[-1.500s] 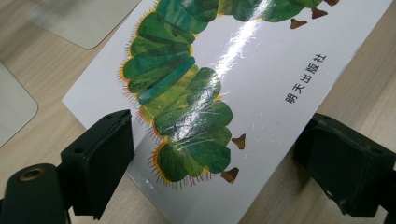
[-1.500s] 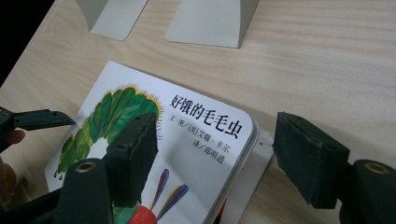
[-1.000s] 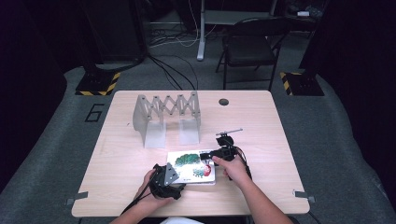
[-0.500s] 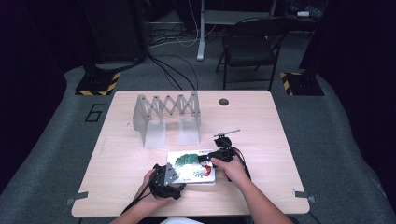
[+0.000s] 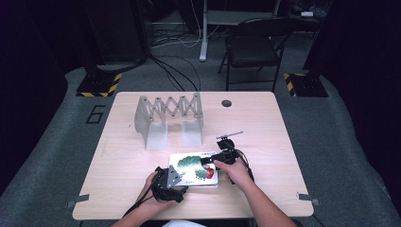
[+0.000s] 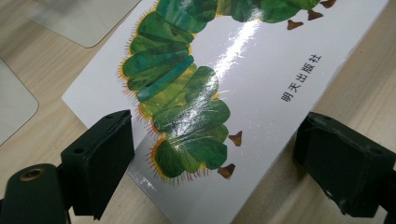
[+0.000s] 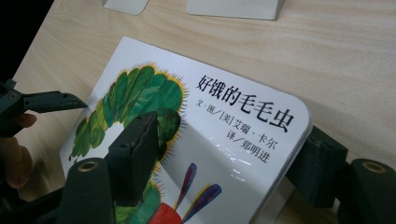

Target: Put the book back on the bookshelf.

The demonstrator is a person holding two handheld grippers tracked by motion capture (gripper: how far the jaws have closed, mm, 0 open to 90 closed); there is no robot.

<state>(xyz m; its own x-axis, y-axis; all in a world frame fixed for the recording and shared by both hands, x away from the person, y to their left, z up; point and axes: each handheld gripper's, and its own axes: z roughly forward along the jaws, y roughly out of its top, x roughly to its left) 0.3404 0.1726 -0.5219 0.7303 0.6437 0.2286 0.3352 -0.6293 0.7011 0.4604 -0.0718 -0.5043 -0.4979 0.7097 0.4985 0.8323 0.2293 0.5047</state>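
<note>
Lying flat near the front edge of the pale wooden desk [image 5: 142, 161] is a glossy white board book with a green caterpillar painted on its cover [image 5: 193, 168], and both of the person's tools are at it. The left gripper [image 5: 176, 174], black with a grey three-cornered plate on top, sits at the book's left end; seen from its own camera its jaws stand wide apart, one over the cover's edge near the caterpillar's tail and the other out past the book's long side above the bare wood, neither pressing on the cover. The right gripper [image 5: 213, 160] comes in from the book's other end, beside the printed black title characters. Its jaws have just been closing: one black jaw lies over the cover on the caterpillar's green body, the other sits at the rounded corner by the right edge, with the book between them; whether the pads already press on it I cannot tell. Farther back on the desk, well apart from the book, stands a pale grey expanding bookstand with crossed lattice arms and two upright end plates [image 5: 169, 118]. A small dark round hole [image 5: 226, 103] shows in the desktop near the far edge, and a black folding chair [image 5: 253, 49] stands on the floor beyond.
</note>
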